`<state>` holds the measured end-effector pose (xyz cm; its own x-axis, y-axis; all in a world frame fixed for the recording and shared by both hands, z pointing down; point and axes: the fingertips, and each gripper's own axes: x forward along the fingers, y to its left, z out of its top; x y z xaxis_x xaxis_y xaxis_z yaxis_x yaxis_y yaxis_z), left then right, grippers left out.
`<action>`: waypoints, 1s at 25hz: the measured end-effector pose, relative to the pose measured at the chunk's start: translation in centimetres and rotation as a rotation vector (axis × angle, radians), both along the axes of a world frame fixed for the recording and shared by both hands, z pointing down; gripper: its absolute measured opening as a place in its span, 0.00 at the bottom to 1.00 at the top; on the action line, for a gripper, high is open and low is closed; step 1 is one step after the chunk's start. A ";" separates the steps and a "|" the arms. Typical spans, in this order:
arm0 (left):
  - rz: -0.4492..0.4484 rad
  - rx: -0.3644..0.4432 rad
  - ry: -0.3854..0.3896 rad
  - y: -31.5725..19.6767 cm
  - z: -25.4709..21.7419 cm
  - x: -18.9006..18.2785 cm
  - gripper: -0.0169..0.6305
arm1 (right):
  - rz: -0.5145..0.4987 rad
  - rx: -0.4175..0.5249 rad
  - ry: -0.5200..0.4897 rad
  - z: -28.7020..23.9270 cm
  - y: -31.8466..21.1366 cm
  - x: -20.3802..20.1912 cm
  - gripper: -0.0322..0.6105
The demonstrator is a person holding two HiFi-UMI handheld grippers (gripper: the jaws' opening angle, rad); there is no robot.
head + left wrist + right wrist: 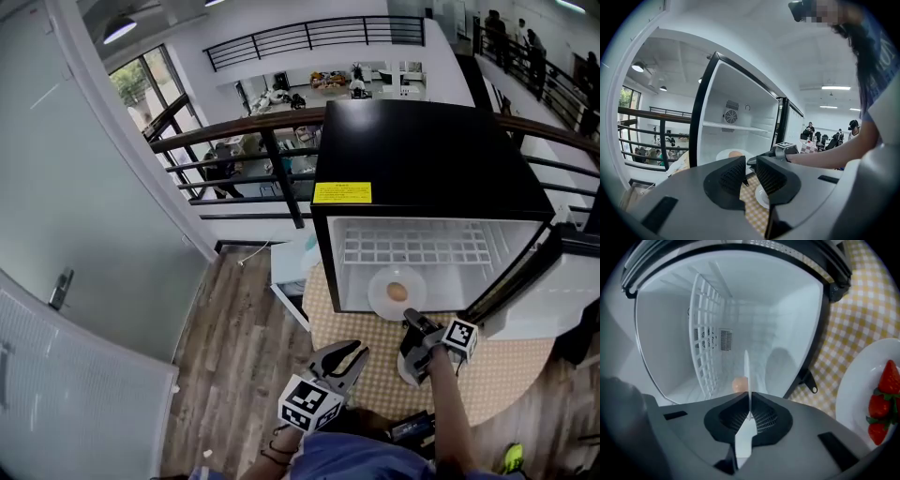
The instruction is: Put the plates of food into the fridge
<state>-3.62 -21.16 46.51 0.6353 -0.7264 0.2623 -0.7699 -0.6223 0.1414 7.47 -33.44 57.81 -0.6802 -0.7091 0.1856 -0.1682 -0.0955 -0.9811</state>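
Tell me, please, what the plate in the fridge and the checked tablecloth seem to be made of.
Plate: white, smooth, slightly glossy with a thin rim, so likely glazed ceramic, possibly melamine. Tablecloth: matte yellow-and-white check, apparently woven fabric.

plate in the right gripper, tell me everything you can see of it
The plate is round, white and thin, and looks glossy like ceramic or plastic. It carries one rounded tan piece of food near its middle. It lies level, low inside the open fridge, below the wire shelf. Whether it rests on the fridge floor cannot be told. The right gripper is shut on its near rim, and in the right gripper view the plate shows edge-on between the jaws.
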 end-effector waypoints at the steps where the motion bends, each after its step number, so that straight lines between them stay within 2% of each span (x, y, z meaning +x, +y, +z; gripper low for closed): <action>1: 0.002 0.001 0.000 -0.5 -0.1 -0.3 0.13 | 0.002 -0.006 0.007 0.4 -0.8 -0.5 0.09; 12: -0.003 -0.025 0.001 -3.3 1.0 -2.6 0.13 | 0.036 -0.084 0.050 4.3 -6.7 -3.5 0.09; 18: -0.016 -0.041 0.004 -3.9 1.4 -3.1 0.13 | 0.068 -0.094 0.132 5.2 -7.8 -3.5 0.09; 20: -0.019 -0.045 0.004 -4.0 1.6 -3.1 0.13 | 0.079 -0.088 0.181 5.4 -7.9 -3.4 0.09; 25: -0.020 -0.043 0.005 -4.1 1.5 -3.0 0.13 | 0.057 -0.043 0.376 5.6 -8.2 -3.2 0.12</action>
